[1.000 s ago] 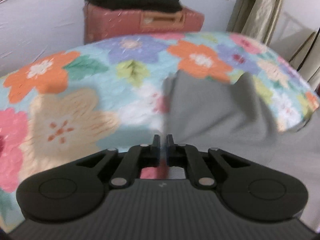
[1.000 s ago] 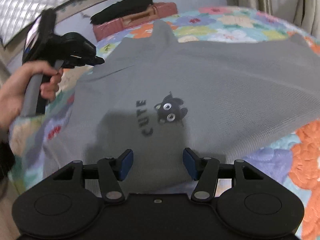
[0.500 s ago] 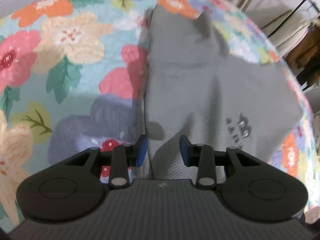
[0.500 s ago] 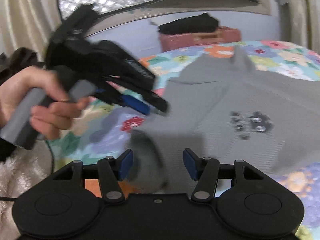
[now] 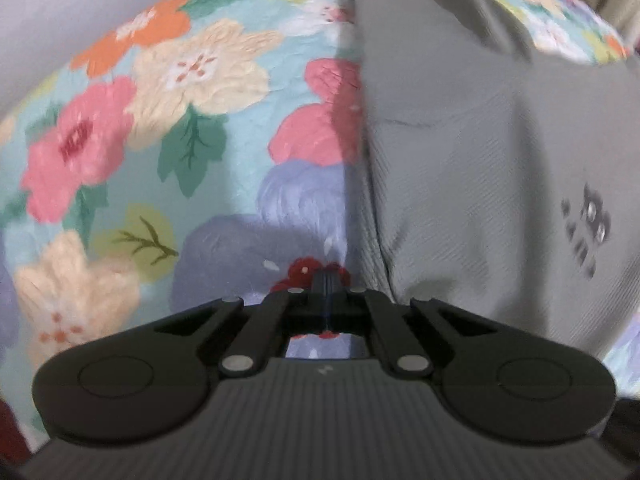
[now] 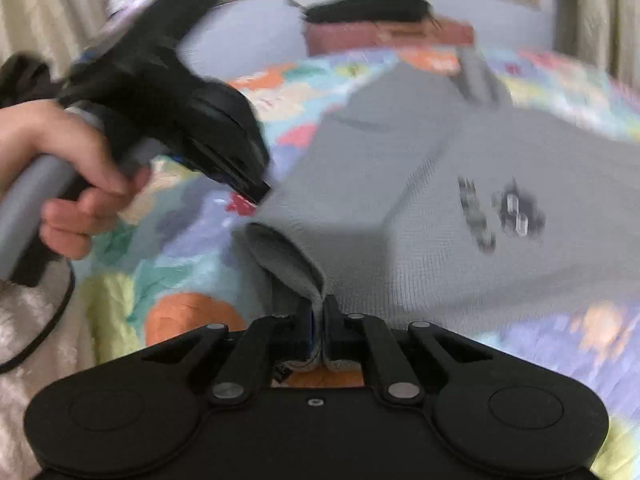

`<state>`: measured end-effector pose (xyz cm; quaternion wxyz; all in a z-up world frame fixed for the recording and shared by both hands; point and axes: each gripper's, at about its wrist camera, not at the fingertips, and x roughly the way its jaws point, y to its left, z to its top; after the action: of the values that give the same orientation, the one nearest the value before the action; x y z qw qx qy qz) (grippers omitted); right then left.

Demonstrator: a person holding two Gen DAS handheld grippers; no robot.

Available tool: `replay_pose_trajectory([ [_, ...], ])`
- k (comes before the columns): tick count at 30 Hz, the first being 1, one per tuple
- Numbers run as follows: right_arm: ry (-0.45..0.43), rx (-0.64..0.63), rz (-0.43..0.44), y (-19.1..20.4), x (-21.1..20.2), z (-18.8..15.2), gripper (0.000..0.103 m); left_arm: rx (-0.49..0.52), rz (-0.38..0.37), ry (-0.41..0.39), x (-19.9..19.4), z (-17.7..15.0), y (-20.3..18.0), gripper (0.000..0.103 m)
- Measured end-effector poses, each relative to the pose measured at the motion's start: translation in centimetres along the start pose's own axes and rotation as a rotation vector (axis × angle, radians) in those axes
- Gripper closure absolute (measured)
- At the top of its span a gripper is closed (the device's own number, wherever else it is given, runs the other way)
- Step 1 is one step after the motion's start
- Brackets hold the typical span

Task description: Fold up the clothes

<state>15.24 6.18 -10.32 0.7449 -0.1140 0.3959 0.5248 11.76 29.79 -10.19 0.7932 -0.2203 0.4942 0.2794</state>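
Note:
A grey shirt with a small dark cat print lies spread on a flowered bedspread. My right gripper is at the shirt's near left corner. Its jaws are closing, and a raised fold of grey hem is pinched between them. My left gripper is shut over the bedspread, just left of the shirt's side edge, with no cloth showing between its fingers. In the right wrist view a hand holds the left gripper, whose tip points at that same edge.
At the bed's far end stands a red case with black clothing on top, against a pale wall. Curtains hang at the right. A fluffy white cloth and a black cable lie at the near left.
The left gripper came back along the shirt's left edge, opened, then shut. The right gripper swung to the shirt's near left corner and closed on the hem.

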Motion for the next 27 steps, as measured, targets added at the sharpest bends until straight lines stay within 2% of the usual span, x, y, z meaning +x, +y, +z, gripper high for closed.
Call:
replay_pose_trajectory([
  [4,-0.023,0.106,0.079,-1.4,-0.5,-0.4,0.086,-0.078,-0.100,-0.022,-0.7,0.1,1.1,0.100],
  [7,-0.018,0.033,0.063,0.4,-0.5,-0.6,0.082,-0.079,-0.154,-0.069,-1.7,0.2,1.0,0.095],
  [8,-0.015,0.026,0.061,0.6,-0.5,-0.7,0.082,-0.069,-0.176,-0.091,-2.2,0.3,0.7,0.086],
  [9,-0.018,0.055,0.076,0.3,-0.5,-0.7,0.082,-0.053,-0.203,-0.112,-2.7,0.3,0.3,0.064],
  [11,-0.028,0.137,0.119,-0.8,-0.7,-0.6,0.081,-0.013,-0.248,-0.157,-3.9,0.2,-0.6,0.036],
  [13,-0.020,0.165,0.141,-1.3,-0.8,-0.6,0.080,0.068,-0.254,-0.179,-4.8,-0.3,-2.1,0.036],
  [14,-0.017,0.158,0.145,-1.2,-0.9,-0.7,0.075,0.104,-0.238,-0.165,-4.8,-0.6,-2.8,0.036],
  [16,-0.018,0.146,0.170,-0.7,-1.2,-0.6,0.060,0.151,-0.180,-0.110,-4.0,-1.2,-3.9,0.036],
  [17,-0.019,0.141,0.184,-0.5,-1.4,-0.6,0.055,0.168,-0.125,-0.053,-3.2,-1.5,-4.2,0.036],
  [18,-0.013,0.130,0.197,-0.3,-1.7,-0.4,0.055,0.174,-0.067,-0.001,-2.3,-1.8,-4.3,0.035],
  [20,0.010,0.108,0.230,-0.4,-2.5,0.0,0.055,0.182,0.004,0.042,-1.2,-2.1,-4.1,0.033],
  [22,0.036,0.105,0.266,-1.1,-4.2,0.2,0.055,0.148,0.010,0.043,-1.2,-1.8,-3.5,0.034],
  [24,0.015,0.082,0.236,-2.2,-6.6,0.4,0.052,0.106,-0.002,0.032,-1.5,-1.5,-2.9,0.035],
  [27,-0.054,0.075,0.133,-4.3,-10.4,0.3,0.047,0.075,-0.012,0.027,-1.5,-1.4,-2.3,0.035],
])
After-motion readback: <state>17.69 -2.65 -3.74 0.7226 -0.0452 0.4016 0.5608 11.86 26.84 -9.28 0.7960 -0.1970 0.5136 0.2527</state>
